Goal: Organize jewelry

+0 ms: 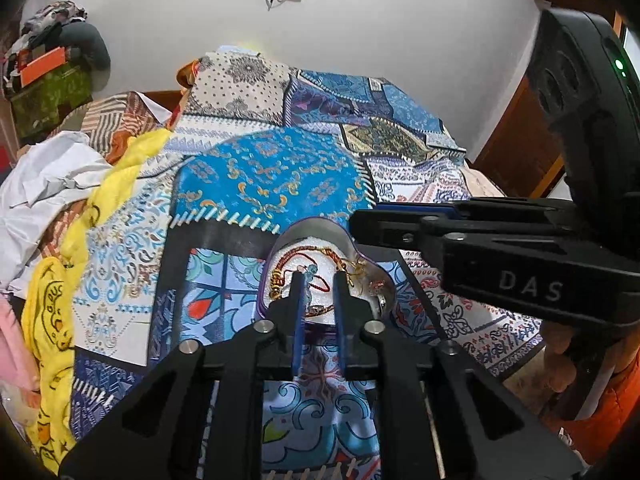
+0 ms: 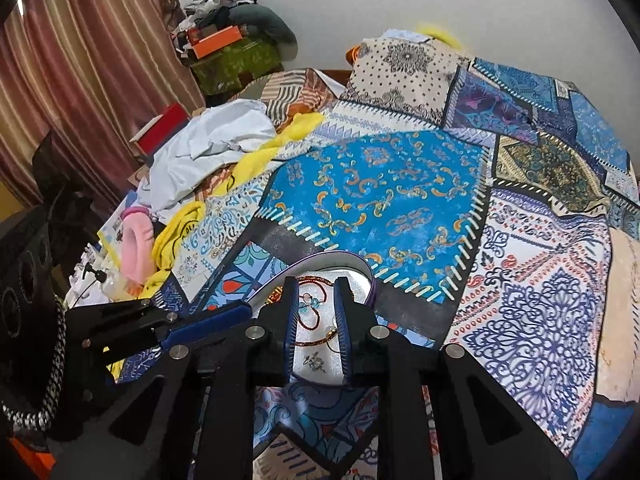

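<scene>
The heart-shaped jewelry box [image 1: 308, 236] lies open on the patchwork bedspread [image 1: 272, 176], holding a red bead necklace [image 1: 316, 258], straight ahead of both claws. The left gripper [image 1: 318, 280], fingers apart and empty, hovers nearest its contents; the right gripper [image 2: 318, 286], likewise parted, reaches in from the right.

The patchwork bed cover [image 2: 380, 184] has a bright blue patch with orange swirls, plus white patches with dark blue and red prints. A plain yellow cloth [image 1: 60, 280] with black marks lies on it. The heart-shaped box [image 1: 288, 236] has a purple rim and white inside. Both black tools have blue fingers [image 1: 298, 312].
</scene>
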Demonstrator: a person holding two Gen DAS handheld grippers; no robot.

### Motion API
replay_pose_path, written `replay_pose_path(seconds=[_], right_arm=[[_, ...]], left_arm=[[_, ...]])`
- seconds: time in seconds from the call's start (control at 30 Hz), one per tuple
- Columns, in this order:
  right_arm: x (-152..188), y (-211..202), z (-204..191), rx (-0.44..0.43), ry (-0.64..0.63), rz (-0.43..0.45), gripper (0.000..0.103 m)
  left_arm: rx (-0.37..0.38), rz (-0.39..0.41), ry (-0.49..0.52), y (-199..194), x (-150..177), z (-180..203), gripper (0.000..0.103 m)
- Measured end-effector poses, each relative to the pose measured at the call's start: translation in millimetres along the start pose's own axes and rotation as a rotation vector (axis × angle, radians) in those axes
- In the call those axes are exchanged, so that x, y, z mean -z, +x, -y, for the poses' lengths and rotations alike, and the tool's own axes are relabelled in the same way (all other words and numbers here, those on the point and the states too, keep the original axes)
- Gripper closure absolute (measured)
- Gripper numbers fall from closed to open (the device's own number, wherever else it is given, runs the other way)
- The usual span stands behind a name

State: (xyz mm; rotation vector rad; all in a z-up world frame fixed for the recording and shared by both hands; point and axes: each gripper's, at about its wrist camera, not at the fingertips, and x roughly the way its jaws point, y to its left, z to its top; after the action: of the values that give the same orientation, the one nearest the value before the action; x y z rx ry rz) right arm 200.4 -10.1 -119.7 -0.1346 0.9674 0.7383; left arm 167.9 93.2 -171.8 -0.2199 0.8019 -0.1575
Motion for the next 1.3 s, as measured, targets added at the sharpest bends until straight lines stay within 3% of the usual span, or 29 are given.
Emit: replay_pose_path(seconds=[0.3,0.5,0.63,0.7,0.77,0.87,0.93,1.03,1.13,1.3], right_arm=[[3,-60,-10,0.043,-0.013,0.134,0.087],[10,-141,-30,0.107,-0.05,0.346,0.087],[23,-195,-43,0.136,-0.061,0.507,0.086],[33,-220,-50,0.161,-0.066,0.586,0.074],[43,-242,-56,0.191,-0.057,0.67,0.046],[59,-266,-63,0.234,-0.04,0.772,0.025],[67,-275,-67,0.262,-0.029,0.811,0.017],[75,-279,-74,0.303,-0.024,0.834,0.011],[78,-275,-79,0.344,-0.031,0.835,0.002],[79,-275,-85,0.362,-0.038,0.837,0.001]], left_arm=[[-0.056,0.131,0.048,-62,-14,25,0.088],[-0.081,0.289,0.071,-125,-26,50,0.086],[-0.12,0.46,0.11,-183,-24,76,0.072],[-0.139,0.529,0.128,-206,-21,85,0.066],[-0.166,0.606,0.146,-230,-15,96,0.056],[-0.212,0.698,0.158,-259,-3,109,0.041],[-0.225,0.736,0.159,-273,3,114,0.03],[-0.235,0.768,0.143,-287,11,116,0.004],[-0.254,0.783,0.132,-294,15,117,0.001],[-0.251,0.774,0.127,-296,18,116,0.001]])
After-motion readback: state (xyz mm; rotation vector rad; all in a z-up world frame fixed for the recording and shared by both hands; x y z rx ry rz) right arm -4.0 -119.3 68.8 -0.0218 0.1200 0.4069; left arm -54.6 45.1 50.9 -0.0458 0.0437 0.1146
